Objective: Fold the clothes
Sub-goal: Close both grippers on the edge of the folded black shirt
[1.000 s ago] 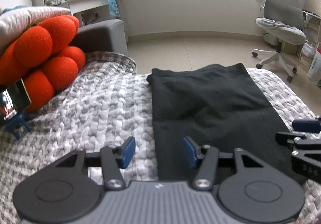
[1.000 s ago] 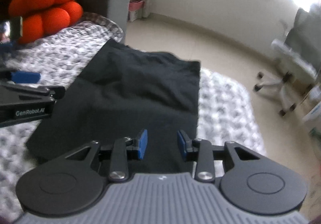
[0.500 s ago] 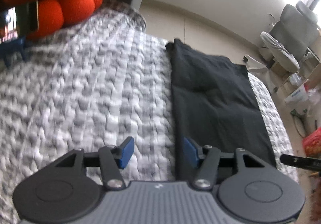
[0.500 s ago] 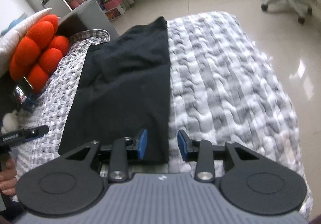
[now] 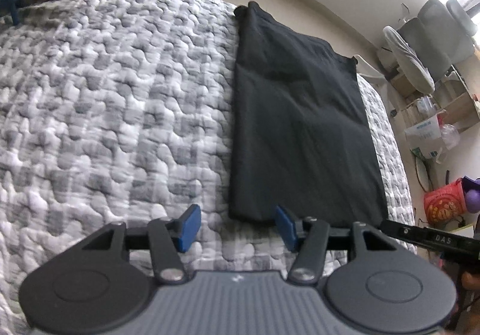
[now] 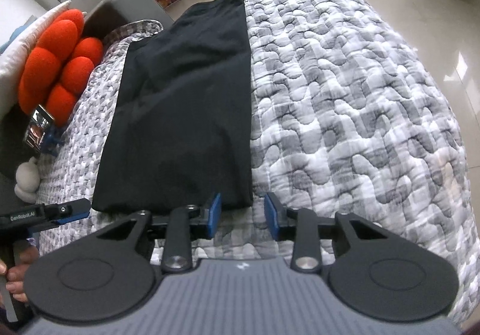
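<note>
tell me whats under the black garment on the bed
The grey-and-white quilt shows all around the folded black garment and runs under it. Anything else beneath is covered by the cloth.

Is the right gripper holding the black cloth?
No, the right gripper is open and empty, just short of the black cloth's near edge.

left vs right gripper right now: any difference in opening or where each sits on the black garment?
The left gripper is opened wider than the right gripper. The left gripper sits at the near left corner of the black garment; the right gripper sits at its near right corner. Both are open, empty, and have blue fingers either side of a corner above the quilt.
</note>
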A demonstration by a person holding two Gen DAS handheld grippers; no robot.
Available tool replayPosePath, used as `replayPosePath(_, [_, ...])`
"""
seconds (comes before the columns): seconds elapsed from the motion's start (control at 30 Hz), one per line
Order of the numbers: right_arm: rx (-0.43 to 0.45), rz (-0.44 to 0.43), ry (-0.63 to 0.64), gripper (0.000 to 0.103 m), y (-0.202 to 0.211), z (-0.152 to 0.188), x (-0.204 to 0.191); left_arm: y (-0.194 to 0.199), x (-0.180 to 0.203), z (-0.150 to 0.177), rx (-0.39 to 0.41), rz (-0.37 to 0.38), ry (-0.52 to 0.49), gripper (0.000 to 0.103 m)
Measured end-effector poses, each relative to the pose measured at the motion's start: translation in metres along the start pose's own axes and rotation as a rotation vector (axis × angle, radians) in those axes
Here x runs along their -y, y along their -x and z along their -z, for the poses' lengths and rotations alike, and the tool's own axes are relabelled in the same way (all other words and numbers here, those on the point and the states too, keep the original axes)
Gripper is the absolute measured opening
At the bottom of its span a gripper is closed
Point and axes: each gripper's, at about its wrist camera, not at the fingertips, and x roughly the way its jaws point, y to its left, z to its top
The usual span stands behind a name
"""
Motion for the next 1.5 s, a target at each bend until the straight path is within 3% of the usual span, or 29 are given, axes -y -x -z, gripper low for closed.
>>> replayPosePath(0.3, [-0.007, -0.04, -0.073, 0.024, -0.002, 0.0, 0.009, -0.011, 0.01, 0.003, 0.047, -0.024, -0.046, 0.05])
replayPosePath(0.4, [-0.003, -0.059, -0.114, 0.022, -0.002, 0.0, 0.015, -0.014, 0.013, 0.004, 0.057, -0.023, -0.06, 0.028])
replayPosePath(0.57, [0.009, -0.055, -0.13, 0.014, -0.002, -0.001, 0.015, -0.015, 0.009, 0.002, 0.063, -0.022, -0.039, 0.013])
replayPosePath(0.77, [0.022, -0.052, -0.118, 0.011, -0.004, -0.002, 0.013, -0.015, 0.009, 0.002, 0.068, -0.017, -0.027, 0.009])
replayPosePath(0.8, [0.024, -0.053, -0.116, 0.011, -0.004, -0.002, 0.013, -0.015, 0.009, 0.002, 0.069, -0.015, -0.027, 0.009])
replayPosePath(0.83, [0.02, -0.055, -0.111, 0.018, -0.004, -0.002, 0.012, -0.016, 0.009, 0.002, 0.069, -0.013, -0.027, 0.009])
replayPosePath(0.97, [0.013, -0.062, -0.125, 0.017, -0.006, -0.001, 0.015, -0.017, 0.007, 0.0, 0.056, -0.001, -0.015, 0.01])
replayPosePath(1.2, [0.027, -0.029, -0.089, 0.006, -0.008, 0.0, 0.008, -0.02, 0.009, -0.002, 0.057, -0.01, -0.025, 0.01])
replayPosePath(1.5, [0.07, -0.029, -0.019, 0.005, 0.004, -0.001, -0.007, -0.001, 0.009, -0.003, 0.068, 0.023, 0.01, 0.006])
